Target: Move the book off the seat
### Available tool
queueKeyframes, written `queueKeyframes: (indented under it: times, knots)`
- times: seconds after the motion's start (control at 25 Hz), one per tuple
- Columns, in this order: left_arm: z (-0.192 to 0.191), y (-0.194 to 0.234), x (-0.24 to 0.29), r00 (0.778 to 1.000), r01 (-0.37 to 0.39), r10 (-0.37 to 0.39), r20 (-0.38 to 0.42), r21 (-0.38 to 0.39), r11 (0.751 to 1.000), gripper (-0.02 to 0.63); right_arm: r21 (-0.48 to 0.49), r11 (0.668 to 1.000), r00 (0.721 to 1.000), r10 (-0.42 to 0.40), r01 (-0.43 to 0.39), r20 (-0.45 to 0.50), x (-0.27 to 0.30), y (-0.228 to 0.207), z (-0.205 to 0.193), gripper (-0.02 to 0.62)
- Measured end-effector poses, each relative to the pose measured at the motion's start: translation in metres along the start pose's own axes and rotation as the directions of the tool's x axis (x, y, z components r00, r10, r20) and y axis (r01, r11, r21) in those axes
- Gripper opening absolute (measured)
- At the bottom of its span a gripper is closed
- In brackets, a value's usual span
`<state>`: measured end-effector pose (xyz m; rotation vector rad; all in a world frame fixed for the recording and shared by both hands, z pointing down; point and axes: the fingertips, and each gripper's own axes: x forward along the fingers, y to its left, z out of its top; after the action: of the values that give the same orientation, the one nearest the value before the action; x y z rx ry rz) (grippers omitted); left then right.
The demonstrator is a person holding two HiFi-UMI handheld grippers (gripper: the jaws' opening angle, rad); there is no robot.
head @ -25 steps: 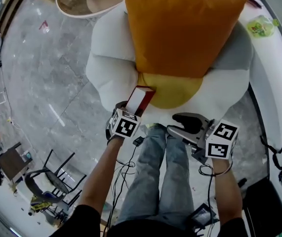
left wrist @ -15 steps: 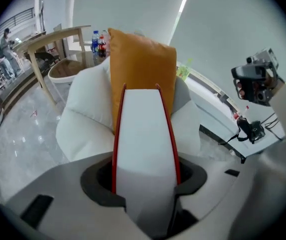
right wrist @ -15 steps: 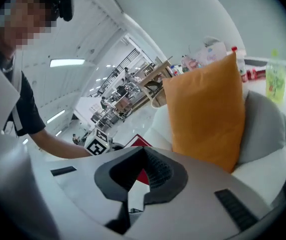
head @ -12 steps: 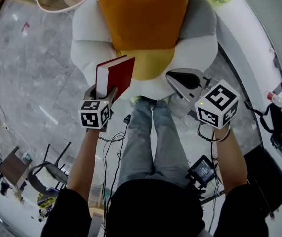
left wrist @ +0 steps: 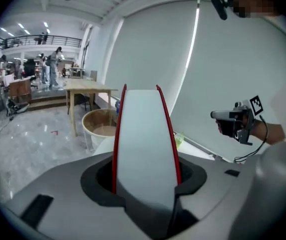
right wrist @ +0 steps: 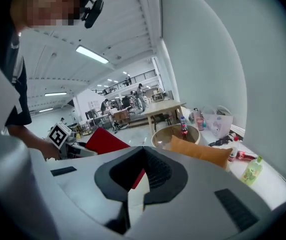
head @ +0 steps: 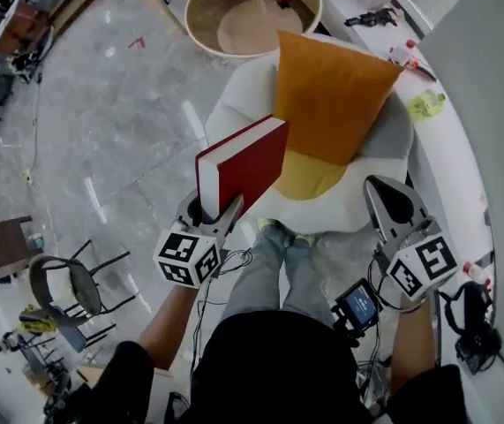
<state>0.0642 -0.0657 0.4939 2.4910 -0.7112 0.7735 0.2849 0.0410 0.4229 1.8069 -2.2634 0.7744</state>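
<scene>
Book [head: 243, 168] stands on edge in the left tongs [head: 214, 215], which clamp its lower end, so it is lifted clear of the white seat [head: 234, 104] and orange cushion [head: 335, 95]. Right tongs [head: 391, 203] are closed and empty, seemingly just kept aside.

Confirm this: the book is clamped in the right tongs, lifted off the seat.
No: the left tongs clamp the book, lifted off the seat. The left gripper view shows it between those jaws.
</scene>
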Motion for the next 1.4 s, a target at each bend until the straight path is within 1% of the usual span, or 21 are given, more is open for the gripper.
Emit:
queueKeyframes:
  times: [0.08, 0.12, 0.16, 0.28, 0.36, 0.44, 0.56, 0.6, 0.68, 0.76, 0.84, 0.88, 0.92, 0.96, 1.0, 1.12, 1.2, 1.32, 1.4]
  knots:
    - [0.02, 0.01, -0.037, 0.993, -0.076, 0.079, 0.087, -0.036, 0.996, 0.236, -0.027, 0.998, 0.998, 0.055, -0.054, 0.031, 0.005, 0.015, 0.022, 0.014]
    - [0.027, 0.015, -0.056, 0.983, -0.123, 0.131, 0.131, -0.064, 0.99, 0.236, -0.053, 0.995, 0.995, 0.093, -0.09, 0.04, 0.011, 0.024, 0.034, 0.014]
    - [0.031, 0.02, -0.078, 0.967, -0.171, 0.186, 0.172, -0.098, 0.98, 0.236, -0.079, 0.988, 0.99, 0.133, -0.13, 0.044, 0.018, 0.035, 0.046, 0.014]
    - [0.033, 0.029, -0.148, 0.91, -0.276, 0.32, 0.263, -0.192, 0.942, 0.236, -0.136, 0.965, 0.971, 0.234, -0.225, 0.047, 0.034, 0.083, 0.075, 0.014]
    - [0.03, 0.036, -0.19, 0.876, -0.324, 0.383, 0.293, -0.232, 0.917, 0.236, -0.181, 0.945, 0.958, 0.285, -0.273, 0.044, 0.041, 0.12, 0.091, 0.014]
    - [0.023, 0.047, -0.23, 0.837, -0.376, 0.45, 0.31, -0.272, 0.886, 0.236, -0.242, 0.917, 0.942, 0.334, -0.317, 0.033, 0.052, 0.16, 0.101, 0.014]
    - [0.006, 0.062, -0.283, 0.755, -0.454, 0.56, 0.339, -0.345, 0.821, 0.236, -0.35, 0.863, 0.92, 0.393, -0.364, 0.011, 0.069, 0.212, 0.11, 0.014]
    - [0.001, 0.065, -0.297, 0.73, -0.471, 0.588, 0.347, -0.367, 0.802, 0.236, -0.374, 0.849, 0.914, 0.406, -0.373, 0.008, 0.071, 0.225, 0.112, 0.015]
    - [-0.006, 0.071, -0.323, 0.691, -0.491, 0.626, 0.361, -0.401, 0.773, 0.236, -0.394, 0.835, 0.906, 0.423, -0.383, 0.014, 0.071, 0.245, 0.117, 0.014]
    - [-0.011, 0.077, -0.347, 0.658, -0.502, 0.651, 0.378, -0.425, 0.754, 0.236, -0.395, 0.833, 0.902, 0.432, -0.388, 0.024, 0.069, 0.263, 0.121, 0.014]
    - [-0.013, 0.086, -0.369, 0.631, -0.513, 0.666, 0.398, -0.43, 0.743, 0.236, -0.385, 0.834, 0.897, 0.44, -0.394, 0.035, 0.07, 0.284, 0.122, 0.014]
    - [-0.012, 0.092, -0.378, 0.622, -0.517, 0.667, 0.409, -0.424, 0.743, 0.236, -0.378, 0.835, 0.894, 0.446, -0.4, 0.039, 0.073, 0.295, 0.123, 0.014]
    - [-0.011, 0.098, -0.384, 0.62, -0.516, 0.663, 0.42, -0.417, 0.748, 0.236, -0.369, 0.837, 0.892, 0.45, -0.405, 0.043, 0.078, 0.305, 0.123, 0.014]
    - [-0.009, 0.106, -0.388, 0.624, -0.507, 0.651, 0.431, -0.411, 0.758, 0.236, -0.363, 0.839, 0.892, 0.45, -0.405, 0.046, 0.084, 0.314, 0.123, 0.014]
    - [-0.008, 0.114, -0.39, 0.633, -0.492, 0.636, 0.442, -0.404, 0.771, 0.236, -0.361, 0.843, 0.895, 0.444, -0.398, 0.05, 0.09, 0.323, 0.123, 0.015]
    - [0.001, 0.145, -0.401, 0.657, -0.443, 0.584, 0.477, -0.383, 0.811, 0.236, -0.355, 0.869, 0.914, 0.397, -0.345, 0.081, 0.11, 0.348, 0.125, 0.014]
    - [0.005, 0.168, -0.413, 0.661, -0.42, 0.558, 0.501, -0.368, 0.829, 0.236, -0.337, 0.889, 0.926, 0.363, -0.31, 0.106, 0.121, 0.369, 0.127, 0.014]
    - [0.007, 0.205, -0.43, 0.659, -0.414, 0.528, 0.536, -0.327, 0.849, 0.236, -0.314, 0.911, 0.937, 0.323, -0.269, 0.135, 0.141, 0.401, 0.127, 0.014]
    - [0.007, 0.228, -0.438, 0.667, -0.406, 0.506, 0.546, -0.302, 0.862, 0.236, -0.301, 0.921, 0.943, 0.3, -0.247, 0.147, 0.157, 0.418, 0.127, 0.014]
